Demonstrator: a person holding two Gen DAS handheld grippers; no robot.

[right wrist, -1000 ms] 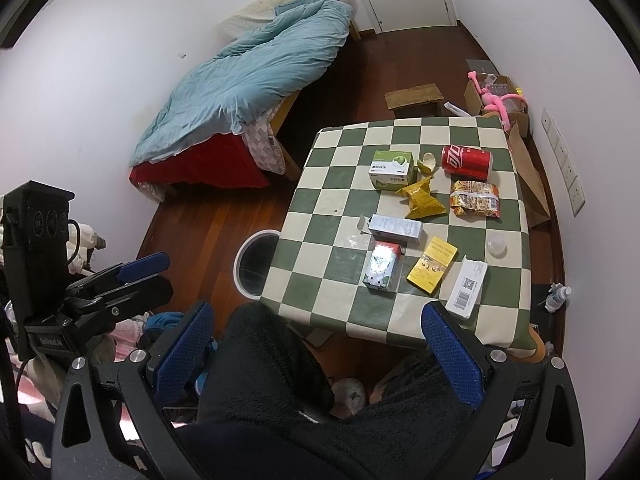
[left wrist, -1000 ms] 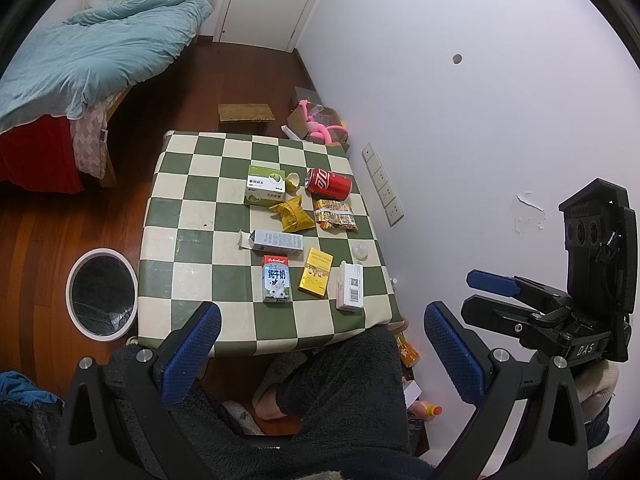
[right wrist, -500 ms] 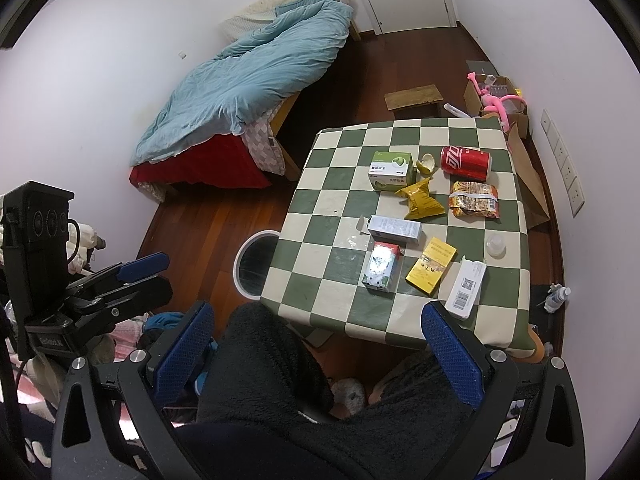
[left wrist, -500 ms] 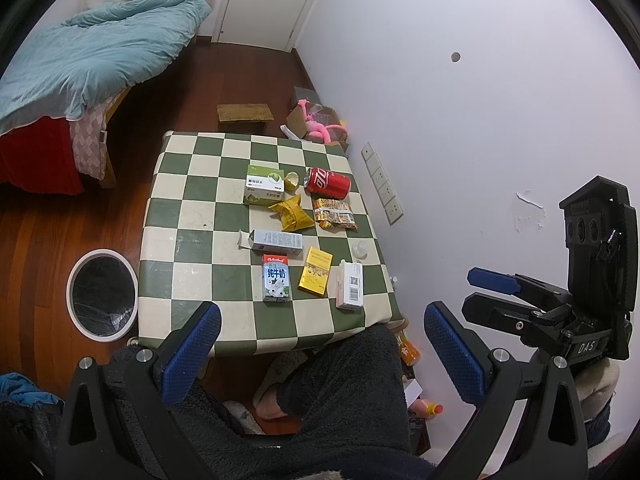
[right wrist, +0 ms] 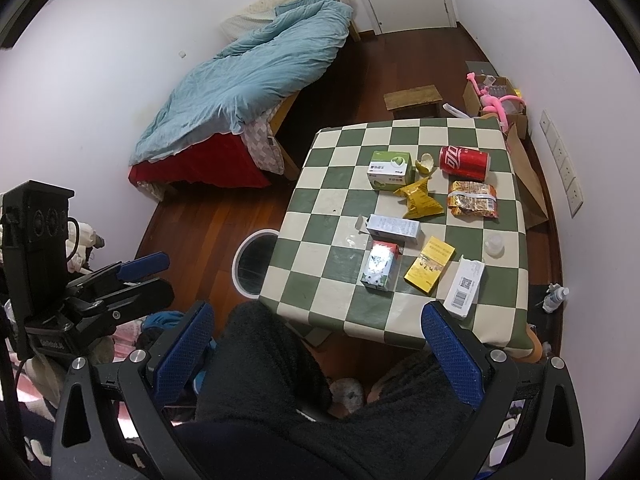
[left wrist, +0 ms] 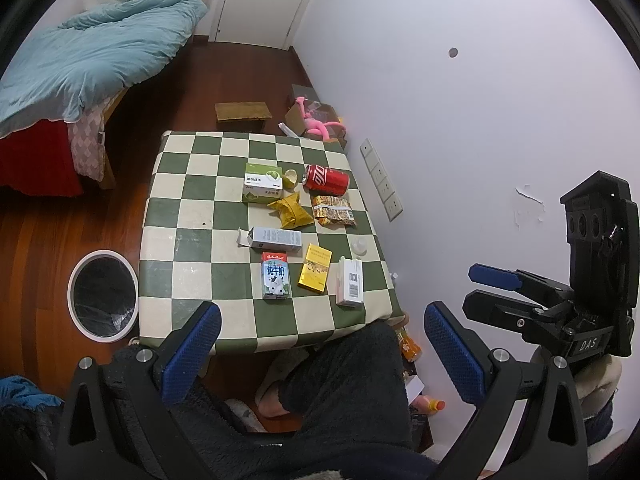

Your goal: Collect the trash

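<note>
Left wrist view: the left gripper (left wrist: 320,354) hangs high above the bench (left wrist: 180,216), jaws spread wide and grasping nothing, over the person's dark-clad lap. The trash lies scattered on the checked bench top. At the far side sit a green box (left wrist: 263,182), a peel scrap (left wrist: 290,178) just beside it, and a red can (left wrist: 326,179) lying on its side. Nearer come a yellow wrapper (left wrist: 291,211) and a snack bag (left wrist: 334,211) side by side, then a grey box (left wrist: 274,239) with its end flap open. Closest to the person are a milk carton (left wrist: 275,275), a yellow pack (left wrist: 315,269) and a white box (left wrist: 350,281) in a row, with a small clear cup (left wrist: 359,246) near the right edge. A bin (left wrist: 102,291) stands on the floor left of the bench, open and lined in black. The right gripper (left wrist: 492,292) shows at the right by the wall, its jaws parted and empty.

Right wrist view: the right gripper (right wrist: 316,346) also hovers above the lap, jaws released and holding nothing. The same items lie on the bench (right wrist: 332,200), none touched. The bin (right wrist: 254,262) is partly hidden under the bench's left edge. The left gripper (right wrist: 154,274) appears at the left, jaws apart. A bed (right wrist: 256,76) with a blue quilt lies beyond.
</note>
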